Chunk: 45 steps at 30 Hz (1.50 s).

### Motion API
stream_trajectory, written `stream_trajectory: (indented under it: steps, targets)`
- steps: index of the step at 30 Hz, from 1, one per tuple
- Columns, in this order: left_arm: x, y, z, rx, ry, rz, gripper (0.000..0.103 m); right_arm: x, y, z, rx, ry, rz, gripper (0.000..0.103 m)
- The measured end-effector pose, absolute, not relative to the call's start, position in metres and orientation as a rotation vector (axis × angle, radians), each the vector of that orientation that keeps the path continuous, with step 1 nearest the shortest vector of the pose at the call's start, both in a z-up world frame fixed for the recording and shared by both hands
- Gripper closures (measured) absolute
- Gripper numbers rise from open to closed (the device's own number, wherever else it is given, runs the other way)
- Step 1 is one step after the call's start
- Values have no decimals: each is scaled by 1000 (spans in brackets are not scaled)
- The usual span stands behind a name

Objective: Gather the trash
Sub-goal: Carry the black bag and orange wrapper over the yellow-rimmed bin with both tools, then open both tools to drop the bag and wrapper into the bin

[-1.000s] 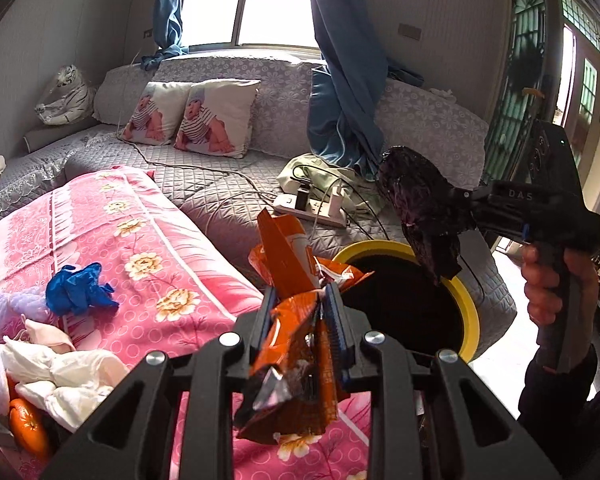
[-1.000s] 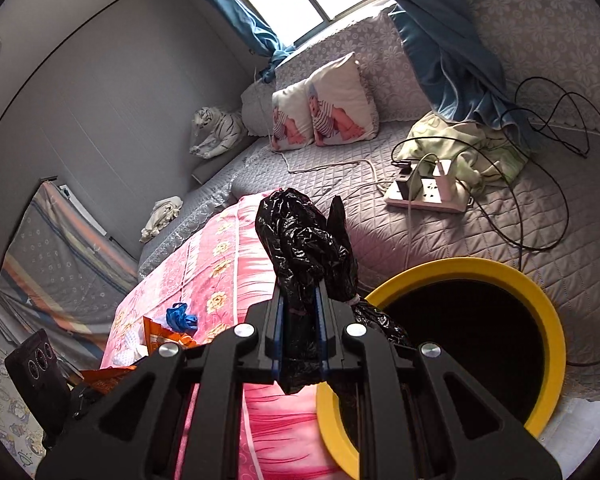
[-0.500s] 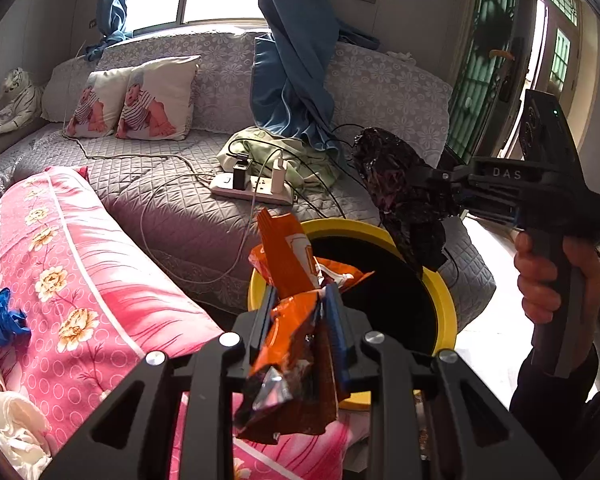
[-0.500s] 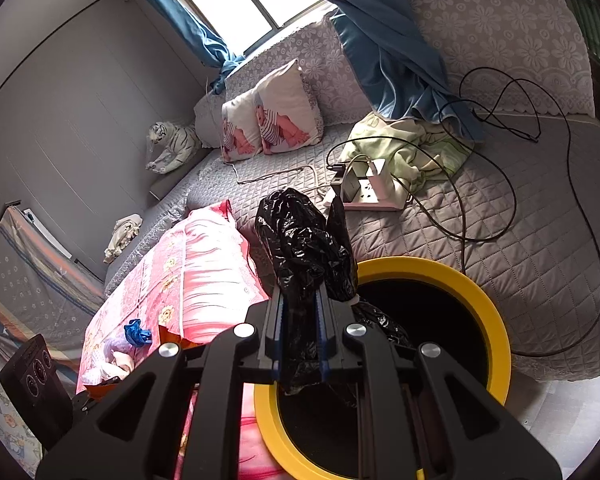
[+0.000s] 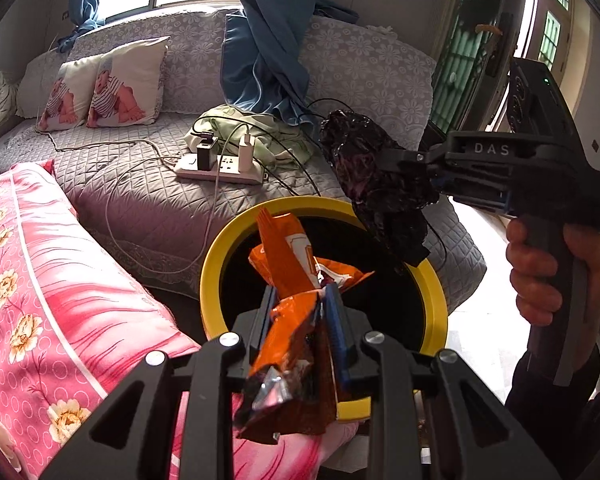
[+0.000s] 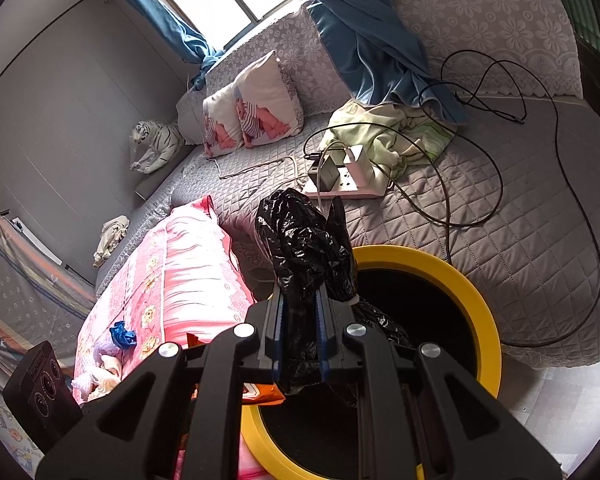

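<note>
left gripper: fingers clenched on orange snack wrapper, poised over yellow-rimmed bin (presumably for dropping). right gripper: fingers clenched on crumpled black plastic bag, likewise above the bin's mouth.

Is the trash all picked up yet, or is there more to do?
Not yet. Done: two pieces are picked up. In hand: the left gripper pinches an orange snack wrapper and the right gripper a crumpled black plastic bag, both above the yellow-rimmed bin, not dropped. Left: a blue scrap and white bits on the pink quilt.
</note>
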State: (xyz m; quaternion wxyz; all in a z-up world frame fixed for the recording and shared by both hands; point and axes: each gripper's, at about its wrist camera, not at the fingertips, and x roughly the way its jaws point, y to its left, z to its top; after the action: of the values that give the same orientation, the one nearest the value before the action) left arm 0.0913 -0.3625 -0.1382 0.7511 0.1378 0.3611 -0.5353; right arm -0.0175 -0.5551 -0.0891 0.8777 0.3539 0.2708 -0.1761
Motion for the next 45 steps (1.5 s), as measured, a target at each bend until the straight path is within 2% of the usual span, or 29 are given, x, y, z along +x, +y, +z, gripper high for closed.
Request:
stream_trajectory:
  steps: [11,12,13,15,18,21,23,25,27,29,32,34,36,41,45]
  targets:
    - [90,-367,-144,302,814,-1175,79,-15,-560,-102,771,591,-377,88]
    - [90,-366,-144,299,816,-1174,76,-15,-562,-103,775,592,-382,85]
    - [90,-366,-144,295,817,-1171,66,-16,-562,-103,778,592,-385,77]
    - [91,-364,-143,285,810,-1156,54,-17,-565,-105,792,585,-392,63]
    - [94,-360,-142,270,812,-1135,48,-20,-567,-105,794,579,-405,61]
    - [101,-351,-137,235,799,-1104,30,-23,-568,-103,794,570,-418,61]
    - [105,-344,-133,212,785,-1085,24,-24,-568,-101,787,563,-427,61]
    - [111,-336,-129,188,776,-1059,11,-24,-567,-99,787,550,-418,59]
    - [115,-326,-122,168,751,-1018,8,-23,-562,-96,768,539,-404,47]
    - [120,-316,-114,166,728,-960,8,-20,-556,-91,738,523,-386,42]
    - [130,-299,-104,166,713,-884,8,-14,-544,-83,705,491,-338,23]
    - [137,-285,-97,154,710,-852,8,-9,-533,-76,675,474,-298,20]
    - [143,-268,-91,124,693,-835,8,-2,-519,-69,636,447,-267,12]
    - [149,-220,-78,114,584,-740,8,21,-480,-56,537,419,-183,8]
    - [159,-182,-73,133,589,-659,8,46,-446,-55,476,437,-102,8]
